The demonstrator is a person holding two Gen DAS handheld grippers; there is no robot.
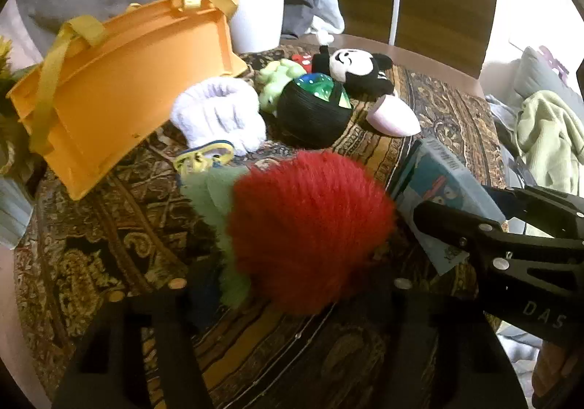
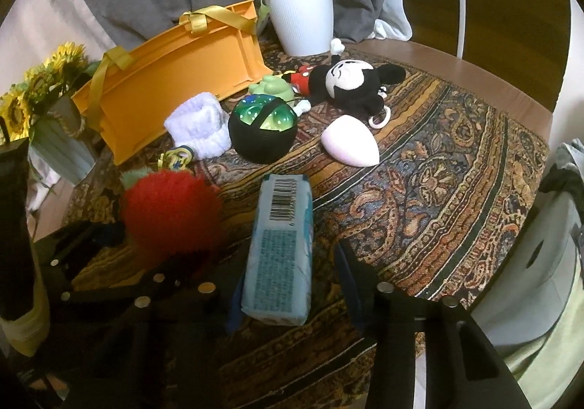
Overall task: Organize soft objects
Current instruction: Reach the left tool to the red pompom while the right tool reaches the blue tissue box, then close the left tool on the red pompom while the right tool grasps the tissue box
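Right gripper (image 1: 456,223), "DAS" lettering

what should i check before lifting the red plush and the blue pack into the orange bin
1. Red plush between left gripper jaws: ok
2. Left jaws pressing plush: cannot tell
3. Blue pack between right gripper jaws: ok
4. Right jaws gripping pack: not ok, a gap shows on one side
5. Orange bin upright to receive: not ok, tipped on its side
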